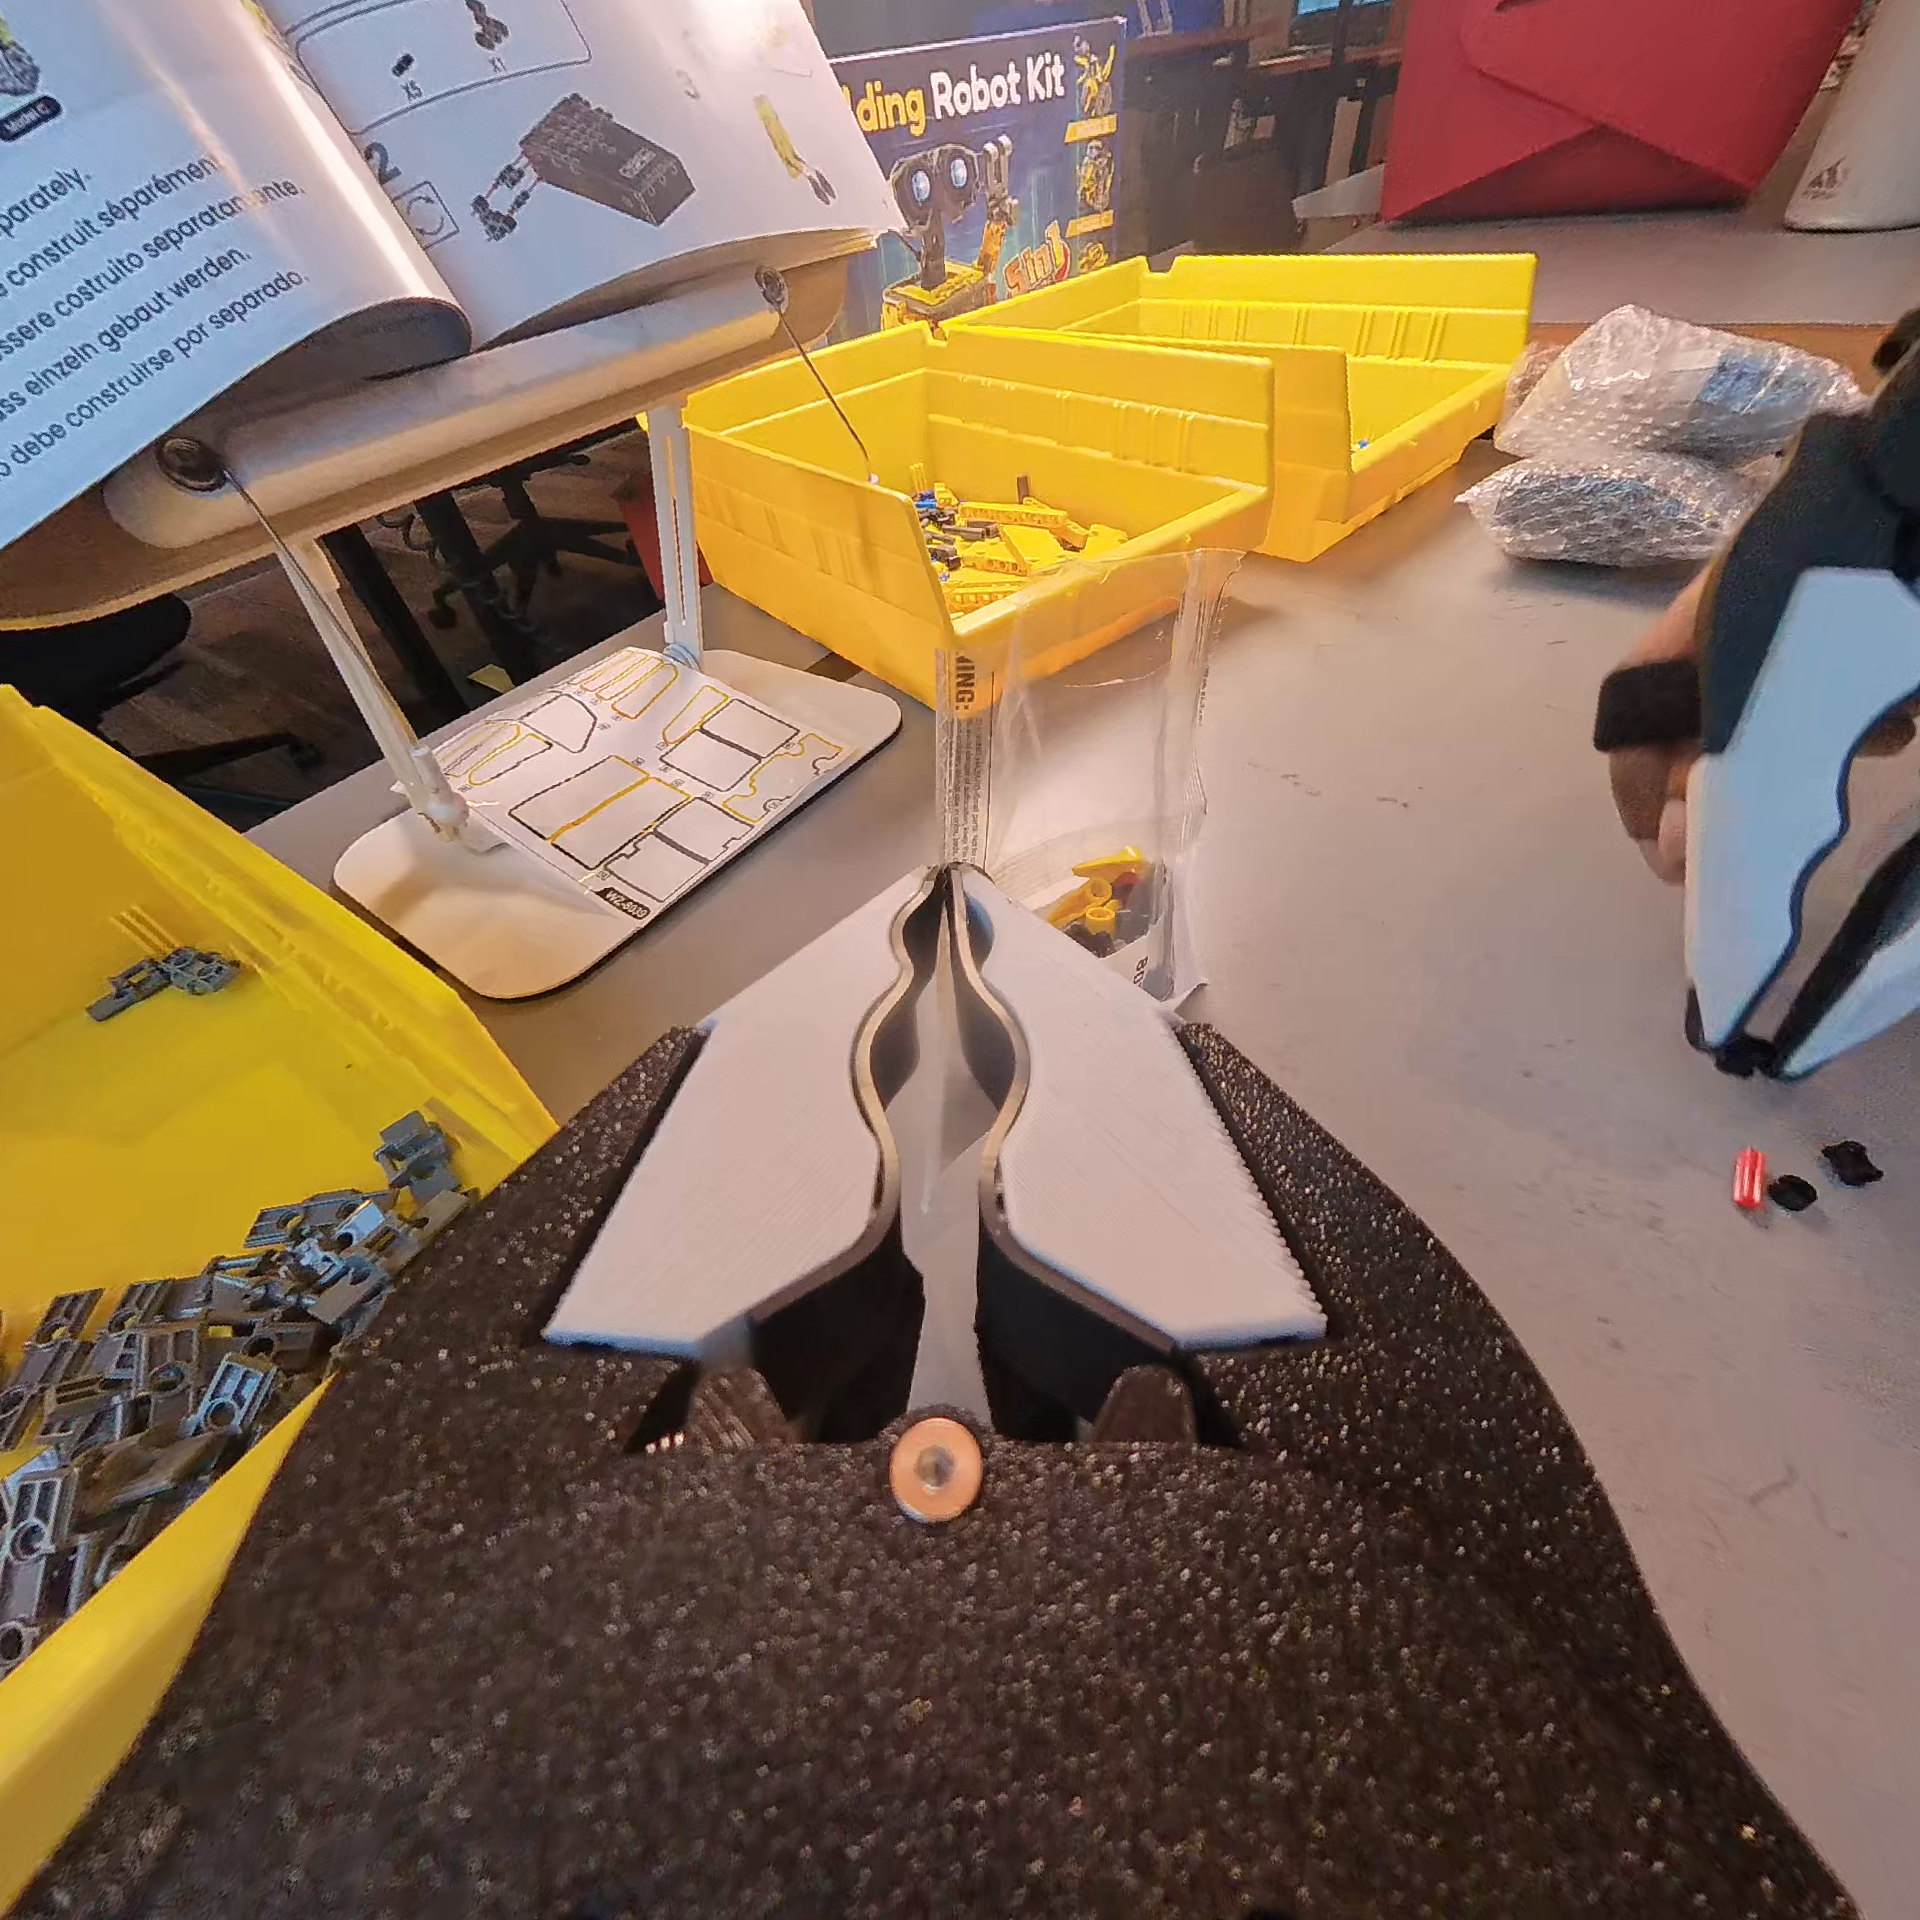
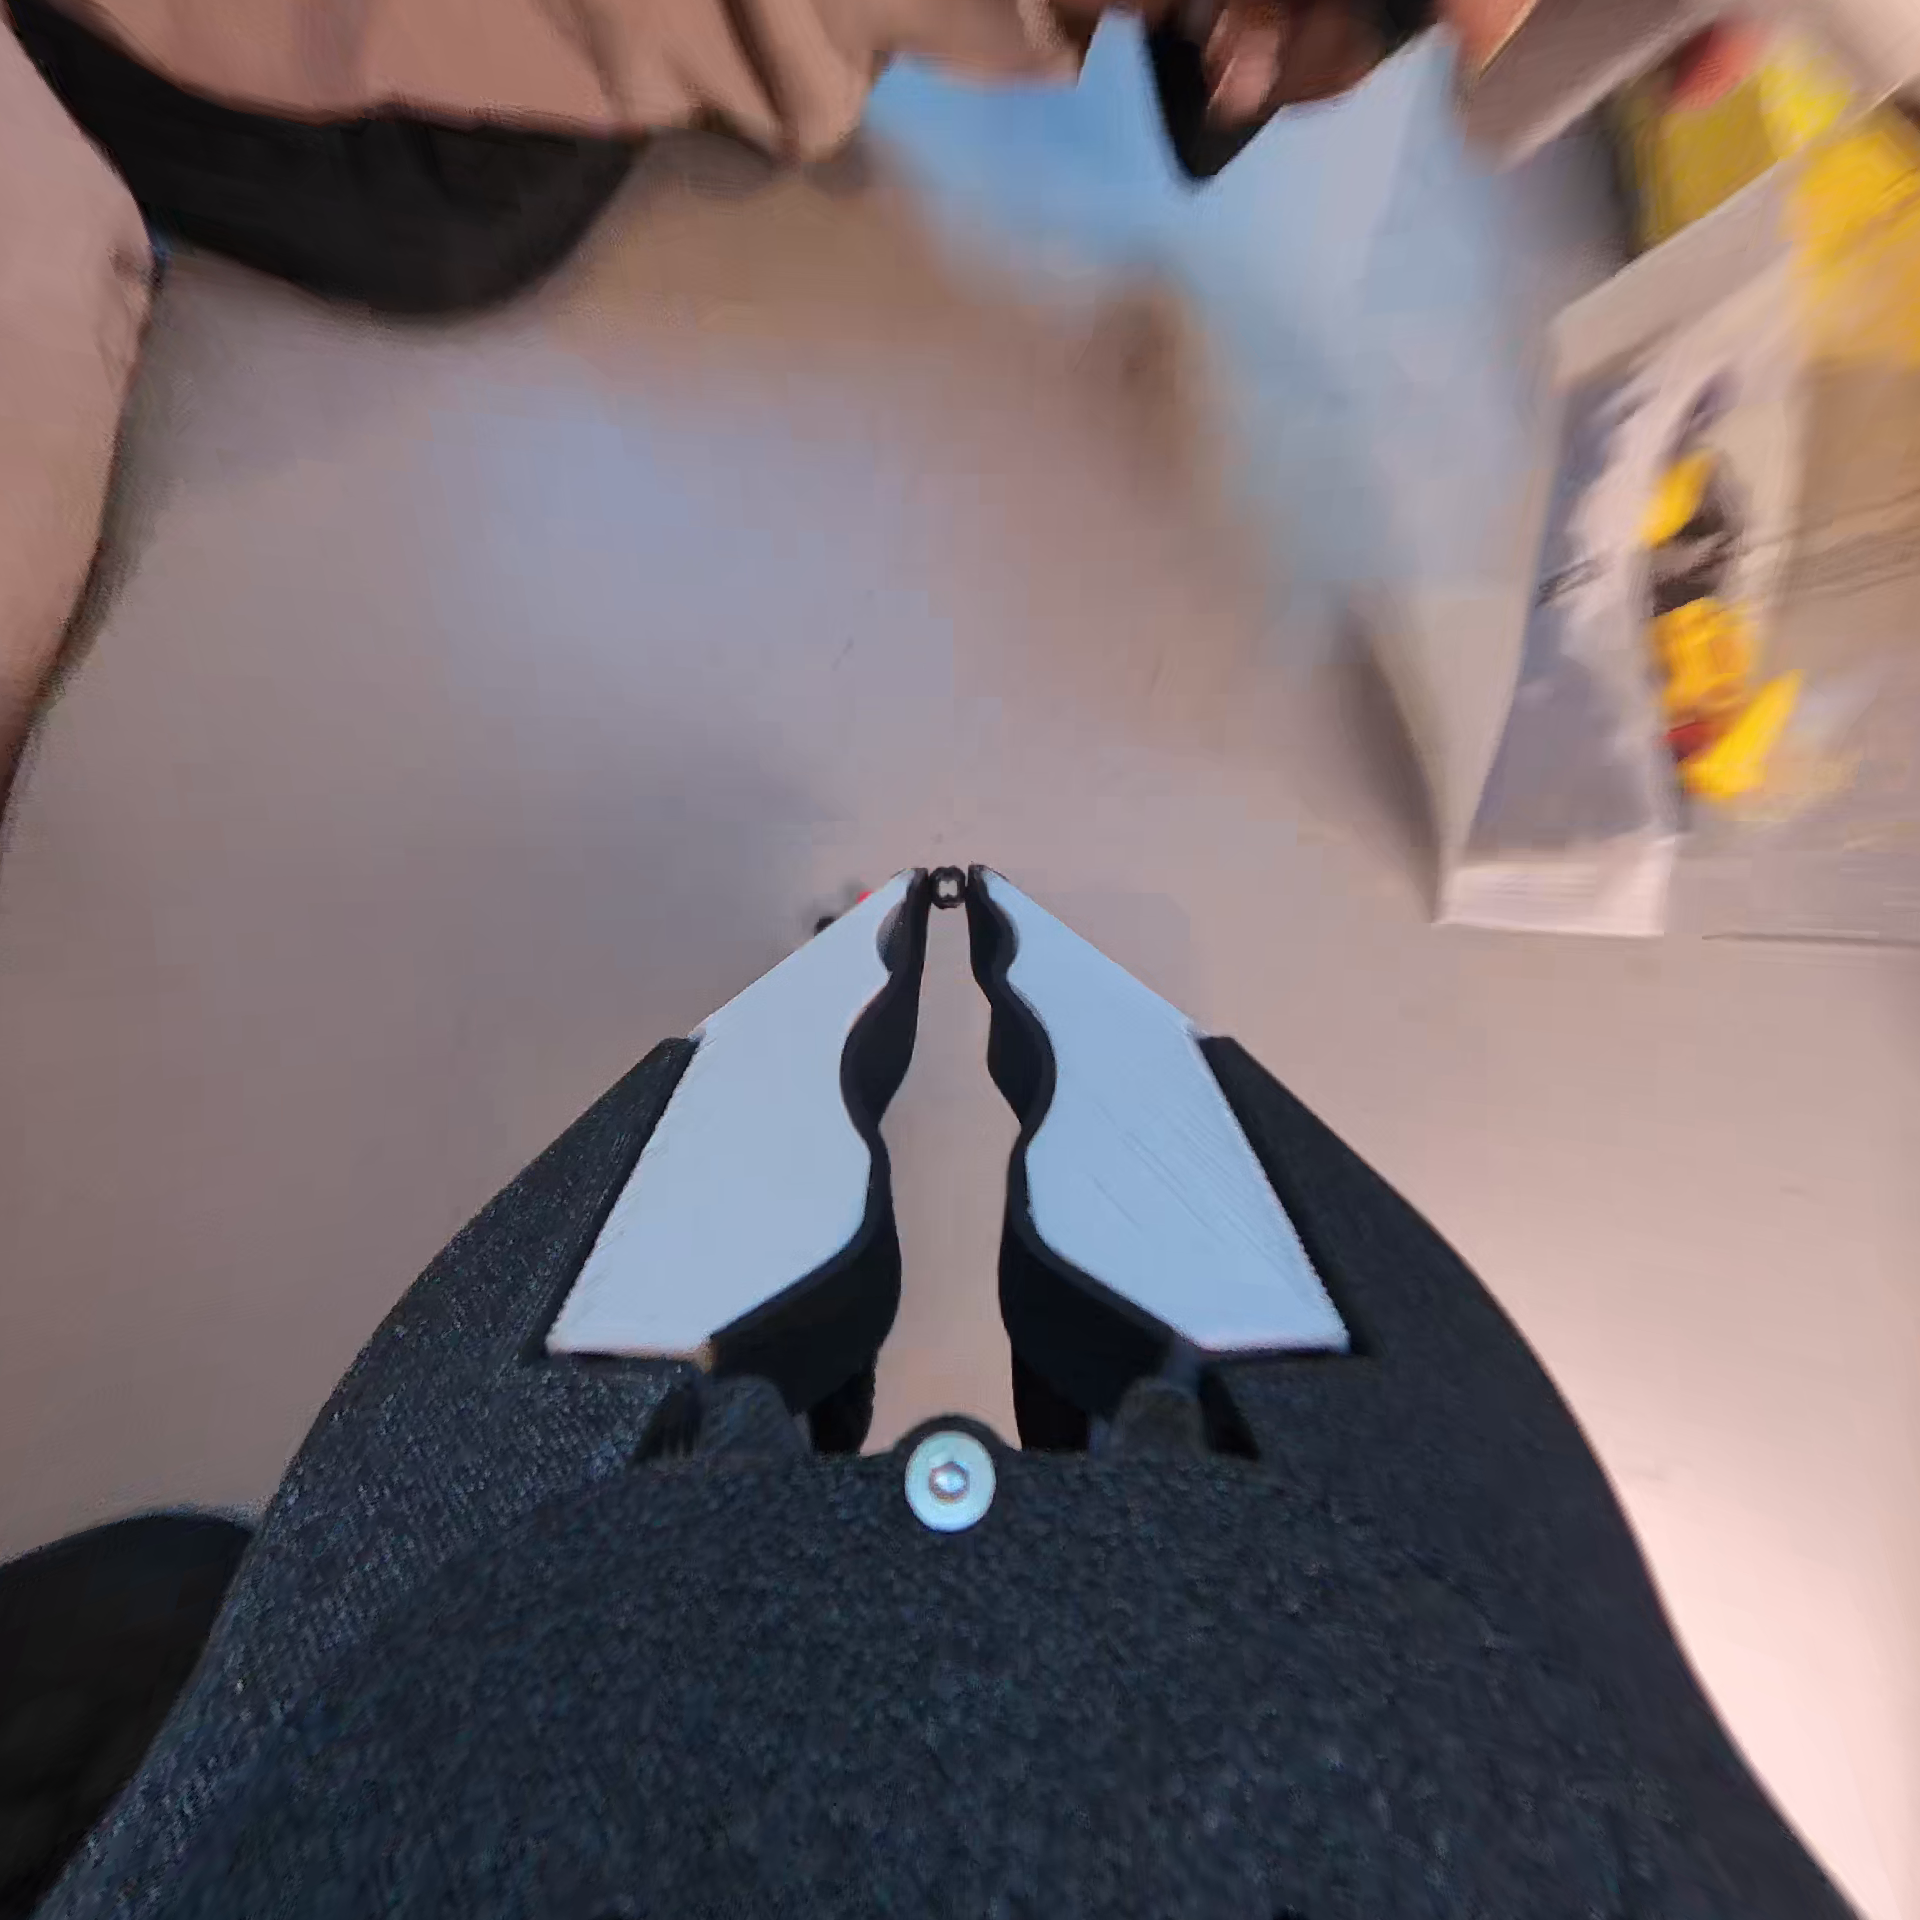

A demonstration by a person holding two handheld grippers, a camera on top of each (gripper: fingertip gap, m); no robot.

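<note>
My left gripper (image 1: 948,878) is shut on the edge of a clear plastic bag (image 1: 1081,748) that holds small yellow, black and red parts, and holds it upright over the grey table (image 1: 1403,831). My right gripper (image 2: 947,883) is shut on a tiny black part (image 2: 947,889) held at its tips. The right gripper also shows in the left wrist view (image 1: 1756,1060), low over the table at the right, with a hand on it. A small red pin (image 1: 1750,1176) and two small black parts (image 1: 1818,1179) lie on the table just below it. The right wrist view is blurred; the bag (image 2: 1621,644) shows at its right.
A yellow bin of grey parts (image 1: 156,1091) stands at the left. Yellow bins (image 1: 1039,468) with yellow parts stand behind the bag. A white stand (image 1: 623,852) carries an open instruction booklet (image 1: 312,187). Bubble-wrap bags (image 1: 1662,436) lie at the far right, a kit box (image 1: 987,166) behind. About 20 centimetres separates my left fingertips from my right.
</note>
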